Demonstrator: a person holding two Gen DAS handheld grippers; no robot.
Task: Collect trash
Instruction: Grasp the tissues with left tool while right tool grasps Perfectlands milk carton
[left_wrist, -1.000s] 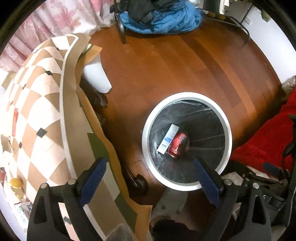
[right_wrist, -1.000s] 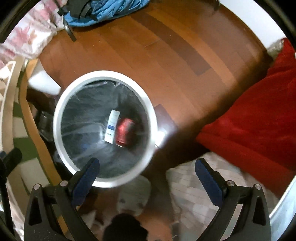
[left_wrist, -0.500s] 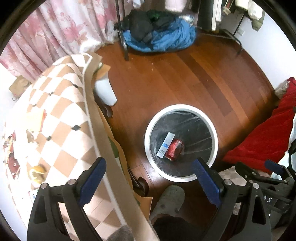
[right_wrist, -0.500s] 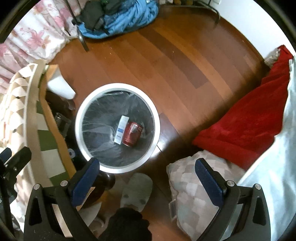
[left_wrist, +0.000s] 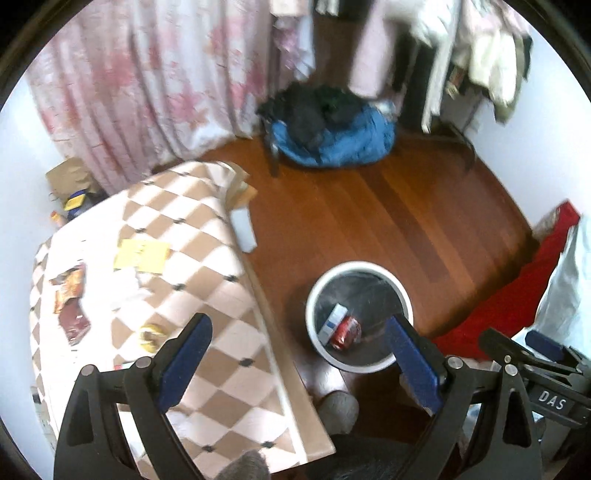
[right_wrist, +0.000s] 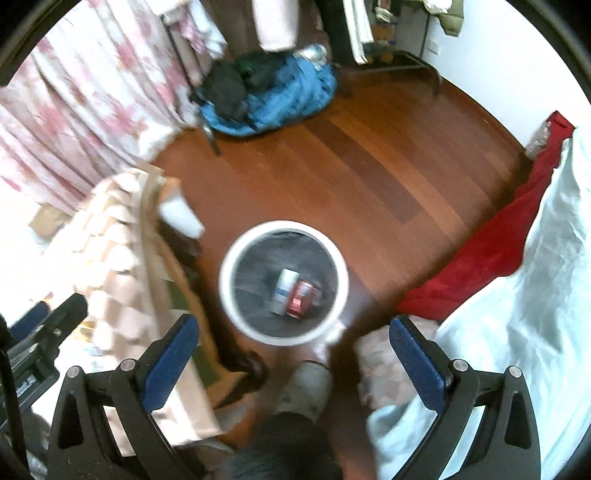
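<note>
Left gripper (left_wrist: 295, 354) is hanging wide open, holding nothing, over the checkered beige tablecloth's edge (left_wrist: 258, 295) left of the round white-rimmed trash bin (left_wrist: 314, 295). A crushed red can (left_wrist: 345, 330) is lying inside the bin. Bare wooden floor (right_wrist: 369, 166) is lying open beyond the bin. Right gripper (right_wrist: 293, 354) is hanging spread, empty.

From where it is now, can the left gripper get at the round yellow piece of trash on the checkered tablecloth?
Probably yes. The left gripper is open and empty, and the round yellow piece of trash lies uncovered on the checkered tablecloth, just beside its left finger. Nothing seems in the way.
</note>
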